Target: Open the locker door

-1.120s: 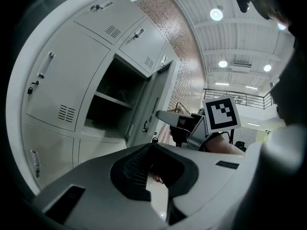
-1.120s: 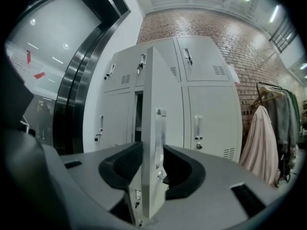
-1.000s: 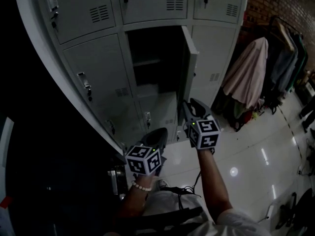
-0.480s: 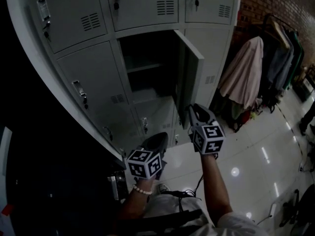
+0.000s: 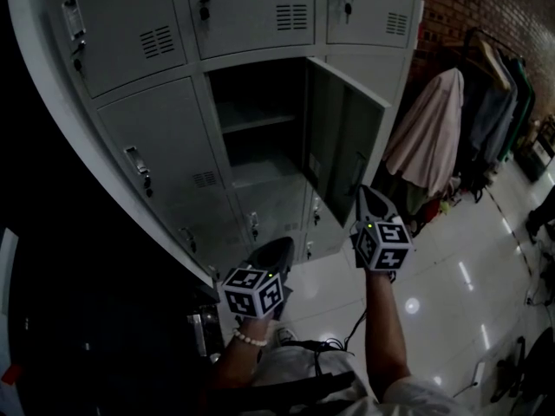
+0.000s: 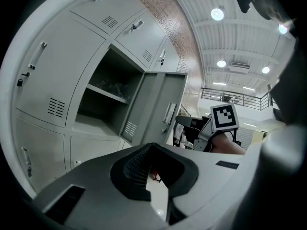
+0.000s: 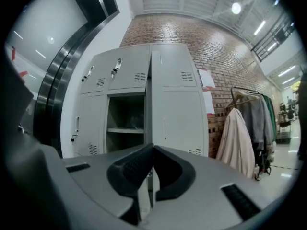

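The grey locker door [image 5: 342, 137] stands swung out to the right, and its dark compartment [image 5: 251, 120] with a shelf is exposed. My right gripper [image 5: 364, 191] hovers just below the door's free edge and handle. Its jaws are closing to shut, and I see nothing held between them. In the right gripper view its fingertips [image 7: 151, 147] meet in line with the door's edge [image 7: 149, 104]. The left gripper view has the right gripper [image 6: 187, 123] a little to the right of the door [image 6: 160, 104]. My left gripper [image 5: 284, 237] is lower, in front of the bottom lockers, shut and empty.
Shut lockers [image 5: 147, 137] surround the open one. A rack of hanging clothes [image 5: 486, 102] and a pale coat [image 5: 429, 133] stand at the right against a brick wall. The glossy floor [image 5: 442, 267] spreads below, with cables near the person's feet [image 5: 312, 336].
The door has swung wider to the right. My right gripper moved right and slightly down with it, and its jaws have closed. The left gripper has hardly moved.
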Demonstrator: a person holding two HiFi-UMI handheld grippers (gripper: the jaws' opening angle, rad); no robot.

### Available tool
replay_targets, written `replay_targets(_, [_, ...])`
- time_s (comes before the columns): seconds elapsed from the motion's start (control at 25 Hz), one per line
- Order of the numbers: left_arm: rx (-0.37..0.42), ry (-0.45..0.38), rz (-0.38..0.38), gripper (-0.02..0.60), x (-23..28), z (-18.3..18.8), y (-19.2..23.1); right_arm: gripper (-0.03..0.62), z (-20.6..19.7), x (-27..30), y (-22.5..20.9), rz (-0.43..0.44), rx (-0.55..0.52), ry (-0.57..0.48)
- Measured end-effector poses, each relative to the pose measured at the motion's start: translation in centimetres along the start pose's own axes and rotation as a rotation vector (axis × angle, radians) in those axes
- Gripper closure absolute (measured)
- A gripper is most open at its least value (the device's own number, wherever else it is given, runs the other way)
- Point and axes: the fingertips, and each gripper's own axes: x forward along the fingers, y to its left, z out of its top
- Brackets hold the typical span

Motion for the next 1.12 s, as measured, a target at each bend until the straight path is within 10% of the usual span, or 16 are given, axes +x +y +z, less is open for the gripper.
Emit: replay_targets(1.12, [0.007, -0.022, 0.039, 0.583, 1.7, 1.7, 2.0, 0.589, 0.2, 1.4, -5.8, -0.072, 0.008, -0.007])
